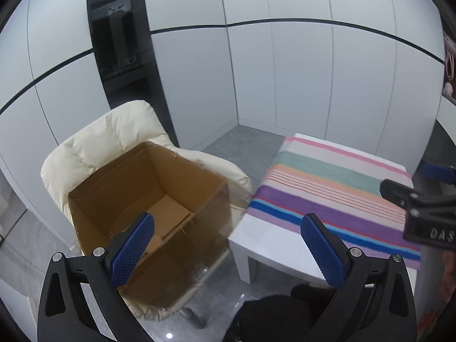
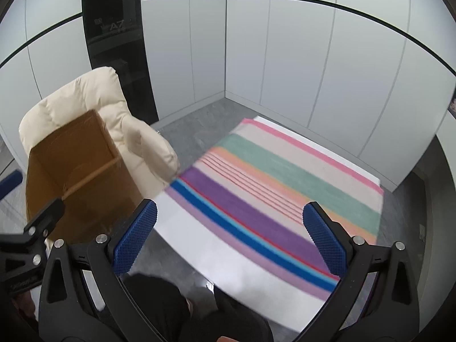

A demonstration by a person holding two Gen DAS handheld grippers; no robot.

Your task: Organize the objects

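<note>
Between the blue textured pads of the left gripper (image 1: 228, 245), held wide apart with nothing clasped, the front corner of an open cardboard box (image 1: 148, 199) and the near edge of a white table (image 1: 265, 253) are framed. The box is seen standing on the seat of a cream padded chair (image 1: 94, 142), whose backrest rises behind it; its interior is shown bare, with only the bottom flaps visible. Just beside the chair, to the right, the table is placed, and its top is covered by a striped cloth (image 1: 327, 188) in pink, green, orange, purple and blue bands. At the right edge of the left wrist view, part of the other tool is caught above the cloth. The right gripper (image 2: 229, 242) is likewise shown with its jaws spread and nothing held between them, poised above the near side of the striped cloth (image 2: 285, 176), on which no object is seen. The cardboard box (image 2: 71, 156) and the chair (image 2: 85, 97) are seen at the left of that view, with grey floor (image 2: 196, 125) and white wall panels (image 2: 313, 57) behind.
</note>
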